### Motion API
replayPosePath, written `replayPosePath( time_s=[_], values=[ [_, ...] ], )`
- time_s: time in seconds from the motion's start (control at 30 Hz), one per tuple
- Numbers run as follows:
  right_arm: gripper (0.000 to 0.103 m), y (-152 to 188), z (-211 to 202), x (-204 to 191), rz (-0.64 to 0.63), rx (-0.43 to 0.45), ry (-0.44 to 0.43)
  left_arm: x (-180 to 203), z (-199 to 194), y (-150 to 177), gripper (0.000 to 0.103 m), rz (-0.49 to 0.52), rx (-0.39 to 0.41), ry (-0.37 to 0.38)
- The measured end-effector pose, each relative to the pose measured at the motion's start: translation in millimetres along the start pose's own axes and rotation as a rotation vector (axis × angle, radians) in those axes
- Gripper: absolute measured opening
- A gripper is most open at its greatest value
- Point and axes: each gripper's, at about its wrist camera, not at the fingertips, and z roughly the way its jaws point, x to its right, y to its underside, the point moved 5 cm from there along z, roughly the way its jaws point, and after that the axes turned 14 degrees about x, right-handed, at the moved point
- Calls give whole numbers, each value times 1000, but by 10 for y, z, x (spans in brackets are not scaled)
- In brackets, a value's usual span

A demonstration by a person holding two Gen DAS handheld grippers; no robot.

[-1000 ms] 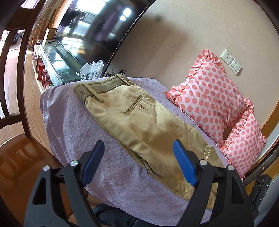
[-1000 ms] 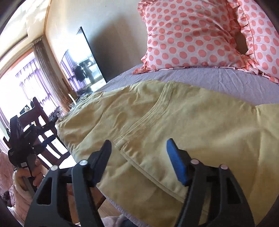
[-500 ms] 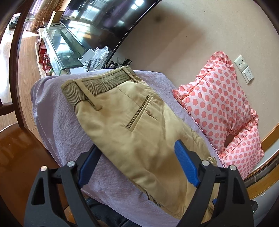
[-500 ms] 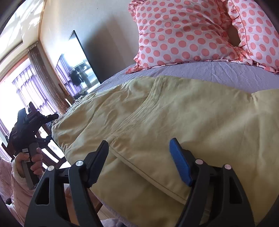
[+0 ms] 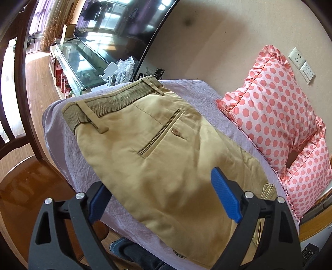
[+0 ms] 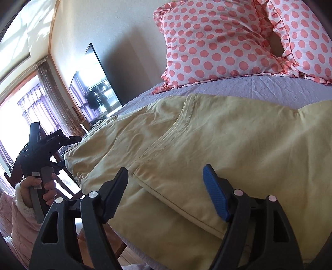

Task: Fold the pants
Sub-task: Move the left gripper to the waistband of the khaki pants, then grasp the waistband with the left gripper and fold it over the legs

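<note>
Khaki pants [image 5: 157,157] lie folded on a lilac-covered surface [image 5: 68,157], waistband at the far left, back pocket facing up. My left gripper [image 5: 164,197] is open and empty, its fingers straddling the near edge of the seat area. In the right wrist view the pants [image 6: 207,145] fill the middle, with a folded leg edge near the front. My right gripper [image 6: 168,191] is open and empty just above that folded edge. The left gripper [image 6: 43,149], held in a hand, shows at the far left there.
Two pink polka-dot pillows [image 5: 276,116] lean against the wall behind the pants. A large TV [image 5: 124,18] and a glass stand [image 5: 81,62] are at the far end. A dark wooden chair [image 5: 18,83] stands left, over wood floor.
My left gripper has moved in toward the pants, which now look larger and closer. My right gripper has edged forward and lower over the folded leg. Both stay open.
</note>
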Motion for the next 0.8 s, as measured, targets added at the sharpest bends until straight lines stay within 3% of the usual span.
replayPosePath(
  time_s=[0.13, 0.2, 0.33, 0.4, 0.5, 0.67, 0.8],
  values=[
    [77, 12, -14, -10, -10, 7, -11, -12, 2, -4, 87, -32, 22, -19],
    [77, 11, -23, -5, -9, 9, -18, -37, -11, -3, 78, -43, 34, -38],
    [77, 6, -54, 6, 5, 17, -38, -97, -35, 1, 54, -62, 39, -72],
    [77, -18, -107, 34, 49, 34, -70, -122, -39, -14, 27, -77, 34, -65],
    [77, -129, -298, 163, 164, 90, -129, -92, -96, -84, 14, -69, 48, -45],
    [81, -443, -825, 529, 218, 254, -73, 429, -262, -307, 9, 104, 134, 7],
    [83, -584, -1192, 849, 244, 339, 11, 1315, -432, -350, 9, 311, 201, 138]
  ],
)
